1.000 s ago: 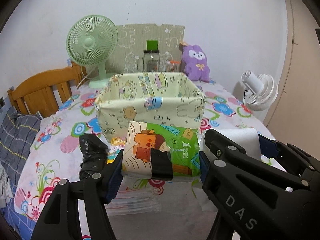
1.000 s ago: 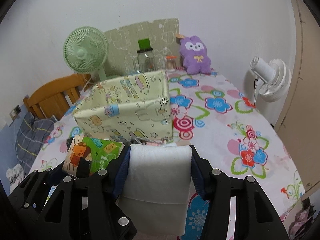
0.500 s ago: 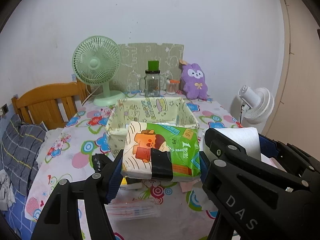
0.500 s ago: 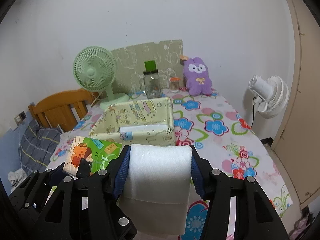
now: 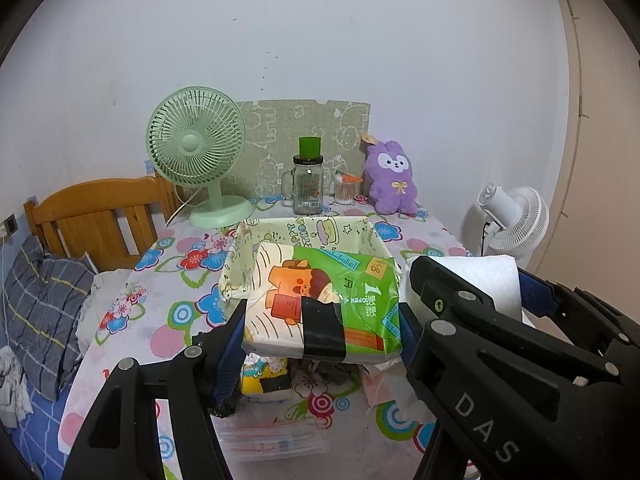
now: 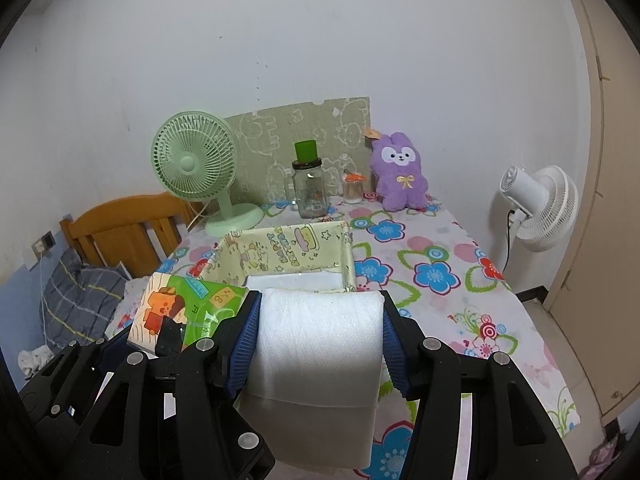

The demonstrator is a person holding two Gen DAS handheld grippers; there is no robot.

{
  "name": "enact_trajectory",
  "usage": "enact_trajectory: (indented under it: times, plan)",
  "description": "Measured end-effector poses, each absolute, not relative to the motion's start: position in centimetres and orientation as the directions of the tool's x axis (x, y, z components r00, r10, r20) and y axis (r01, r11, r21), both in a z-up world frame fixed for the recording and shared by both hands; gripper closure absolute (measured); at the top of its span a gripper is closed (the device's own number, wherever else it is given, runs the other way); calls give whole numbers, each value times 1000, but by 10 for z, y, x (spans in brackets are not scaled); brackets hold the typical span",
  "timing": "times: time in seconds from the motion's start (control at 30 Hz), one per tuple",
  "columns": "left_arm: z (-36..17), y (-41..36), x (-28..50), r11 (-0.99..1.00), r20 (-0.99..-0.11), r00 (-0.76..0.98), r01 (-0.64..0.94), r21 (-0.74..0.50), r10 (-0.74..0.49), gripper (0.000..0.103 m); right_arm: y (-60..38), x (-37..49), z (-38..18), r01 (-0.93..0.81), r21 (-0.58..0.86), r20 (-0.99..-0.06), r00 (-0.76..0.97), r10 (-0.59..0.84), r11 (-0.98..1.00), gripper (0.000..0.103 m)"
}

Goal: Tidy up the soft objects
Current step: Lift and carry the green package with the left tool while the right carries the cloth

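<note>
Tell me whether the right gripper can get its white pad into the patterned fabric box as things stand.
Probably yes. The right gripper grips the white pad above the table, and the fabric box sits open-topped just ahead, nothing between; one white item already lies inside.

Left wrist view: tissue pack (image 5: 324, 304) hides the near wall and most of the interior of the fabric bin (image 5: 308, 232), frame centre. 2 small packets below it are partly covered; print unreadable. Right wrist view: white foam roll (image 6: 316, 364) covers the table (image 6: 440, 280) edge at bottom centre.

"OPEN" and a large "1" — tissue pack (image 5: 320, 300); "DAS" — right gripper (image 5: 464, 284).
</note>
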State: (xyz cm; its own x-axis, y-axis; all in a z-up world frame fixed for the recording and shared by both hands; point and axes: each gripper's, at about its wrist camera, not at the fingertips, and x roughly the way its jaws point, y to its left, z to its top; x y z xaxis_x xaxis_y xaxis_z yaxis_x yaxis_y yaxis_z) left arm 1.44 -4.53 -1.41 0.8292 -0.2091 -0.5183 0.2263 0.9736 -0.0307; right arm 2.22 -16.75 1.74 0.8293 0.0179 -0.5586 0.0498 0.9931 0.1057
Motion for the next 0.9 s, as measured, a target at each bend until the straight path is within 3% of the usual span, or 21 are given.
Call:
enact_trajectory:
  times: [0.9]
  plan:
    - [-11, -44, 87, 982, -533, 828, 189, -26, -174, 32, -164, 100, 13, 34, 119, -571, 820, 40, 992, 45]
